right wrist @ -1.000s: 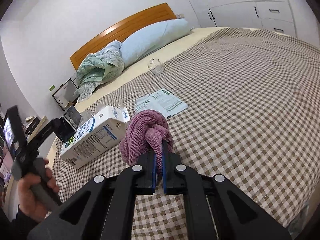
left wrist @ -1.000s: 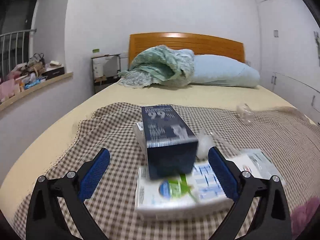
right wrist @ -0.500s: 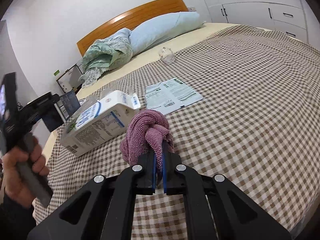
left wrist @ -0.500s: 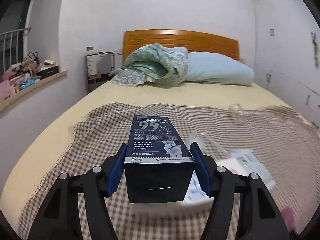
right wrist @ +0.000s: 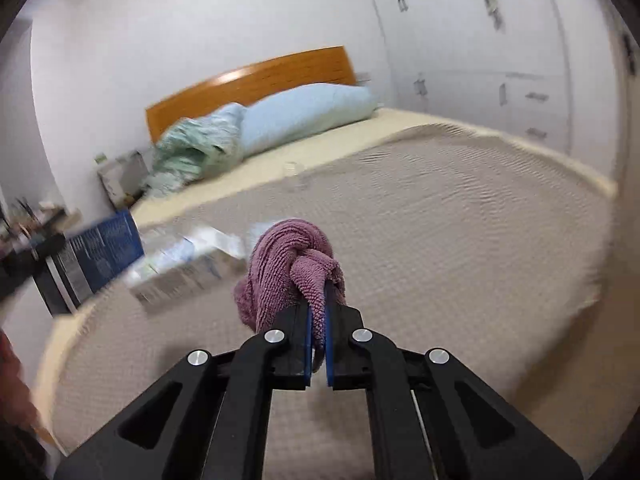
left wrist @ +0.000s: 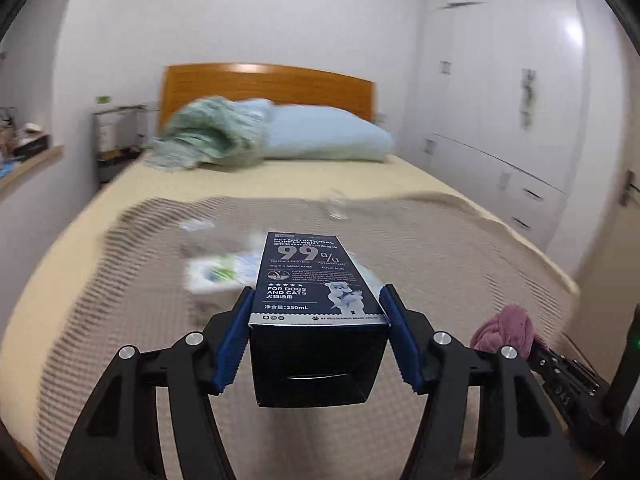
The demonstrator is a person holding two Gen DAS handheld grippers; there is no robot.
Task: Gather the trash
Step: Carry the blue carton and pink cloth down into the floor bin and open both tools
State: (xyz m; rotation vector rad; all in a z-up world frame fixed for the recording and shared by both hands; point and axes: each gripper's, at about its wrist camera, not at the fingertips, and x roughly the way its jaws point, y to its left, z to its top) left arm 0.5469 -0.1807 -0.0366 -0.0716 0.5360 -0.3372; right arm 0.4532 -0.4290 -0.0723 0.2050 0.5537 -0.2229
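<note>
Dark blue box (left wrist: 318, 312) is clamped in our left gripper (left wrist: 316, 336), and our right gripper (right wrist: 318, 320) is pinched on the purple cloth (right wrist: 288, 264). On the bed (left wrist: 460, 248), at 11 o'clock from the box, a white carton (left wrist: 216, 274) is left to collect.

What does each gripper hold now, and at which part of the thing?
The left gripper holds the dark blue box by its two long sides, near one end. The right gripper pinches a fold of the purple cloth.
</note>
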